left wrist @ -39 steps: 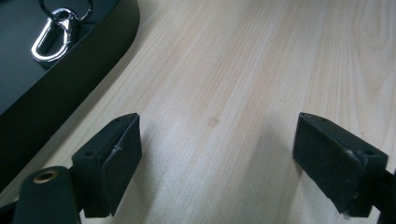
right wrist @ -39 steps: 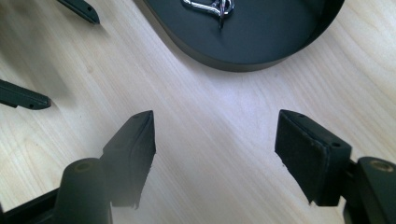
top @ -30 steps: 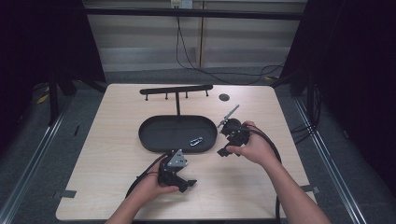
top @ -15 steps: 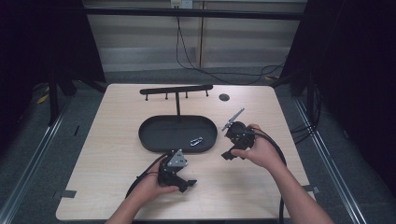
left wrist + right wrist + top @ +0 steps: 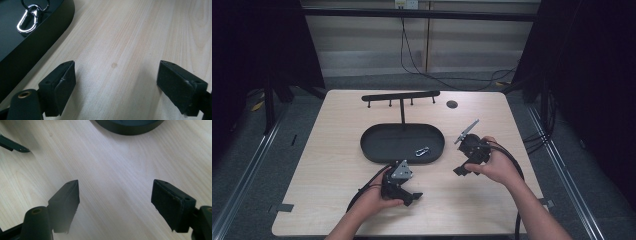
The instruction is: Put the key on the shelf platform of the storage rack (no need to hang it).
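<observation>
Left tongs [image 5: 408, 194] low on the pale wood worktop [image 5: 327, 165], held by the left hand [image 5: 374, 197], grey plate on top. In the left gripper view the jaws stand wide apart with bare wood between them, gripping nothing. The black oval tray [image 5: 32, 47] sits up and to the left of these tongs, its wall just beside the left jaw; most of the tray is cut off by the frame edge. A silver carabiner clip [image 5: 27, 18] lies inside the tray, its ring cropped at the top edge. In the high view the clip [image 5: 422, 150] is tiny, near the tray's right end, between the two tongs but closer to the left pair.

Right tongs [image 5: 462, 169] held by the right hand [image 5: 494, 165], lifted or tilted over the worktop, height hard to judge. In the right gripper view the jaws are spread wide, nothing held. Tray rim [image 5: 130, 127] ahead of them, mostly cut off at the top. A dark pointed part [image 5: 12, 145] shows at far upper left, likely part of the other tongs, cannot tell.

Behind the tray: a black T-shaped hook rack [image 5: 401, 97] and a small dark disc [image 5: 452, 104], details too small to read.
</observation>
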A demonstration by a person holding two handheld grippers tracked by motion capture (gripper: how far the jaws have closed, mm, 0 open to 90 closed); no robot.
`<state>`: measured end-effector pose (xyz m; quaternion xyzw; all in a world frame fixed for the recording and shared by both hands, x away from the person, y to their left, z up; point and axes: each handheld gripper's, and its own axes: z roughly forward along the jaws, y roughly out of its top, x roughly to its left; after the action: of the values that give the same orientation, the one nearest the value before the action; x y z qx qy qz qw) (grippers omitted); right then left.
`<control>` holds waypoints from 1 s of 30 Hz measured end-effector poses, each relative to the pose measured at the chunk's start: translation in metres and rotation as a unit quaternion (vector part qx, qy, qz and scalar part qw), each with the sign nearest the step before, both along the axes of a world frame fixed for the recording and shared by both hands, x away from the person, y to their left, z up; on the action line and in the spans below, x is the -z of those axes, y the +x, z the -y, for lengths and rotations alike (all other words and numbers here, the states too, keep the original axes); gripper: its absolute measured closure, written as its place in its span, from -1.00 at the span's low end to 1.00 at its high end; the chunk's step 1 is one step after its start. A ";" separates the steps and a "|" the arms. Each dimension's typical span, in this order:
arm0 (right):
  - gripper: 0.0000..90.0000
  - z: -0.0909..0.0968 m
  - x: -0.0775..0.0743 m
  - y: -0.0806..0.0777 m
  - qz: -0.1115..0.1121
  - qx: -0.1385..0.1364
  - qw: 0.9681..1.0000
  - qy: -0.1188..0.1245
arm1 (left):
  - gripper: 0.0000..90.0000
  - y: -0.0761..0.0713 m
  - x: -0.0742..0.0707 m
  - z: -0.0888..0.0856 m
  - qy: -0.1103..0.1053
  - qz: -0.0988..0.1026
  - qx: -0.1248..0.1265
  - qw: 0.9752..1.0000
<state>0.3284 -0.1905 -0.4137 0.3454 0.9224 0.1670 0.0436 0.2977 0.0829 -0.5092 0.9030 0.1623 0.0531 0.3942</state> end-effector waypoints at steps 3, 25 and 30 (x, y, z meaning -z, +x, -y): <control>-0.53 0.002 0.001 -0.002 -0.002 0.003 1.000 -0.001 | -0.66 0.000 0.000 0.000 0.000 0.000 0.000 1.000; -0.63 0.016 0.011 -0.014 -0.015 0.009 1.000 -0.002 | -0.66 0.000 0.000 0.000 0.000 0.000 0.000 1.000; -0.63 0.023 0.012 -0.016 -0.012 0.013 1.000 0.002 | -0.66 0.000 0.000 0.000 0.000 0.000 0.000 1.000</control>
<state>0.3126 -0.2136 -0.4258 0.3591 0.9181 0.1642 0.0339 0.2977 0.0829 -0.5092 0.9030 0.1622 0.0532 0.3942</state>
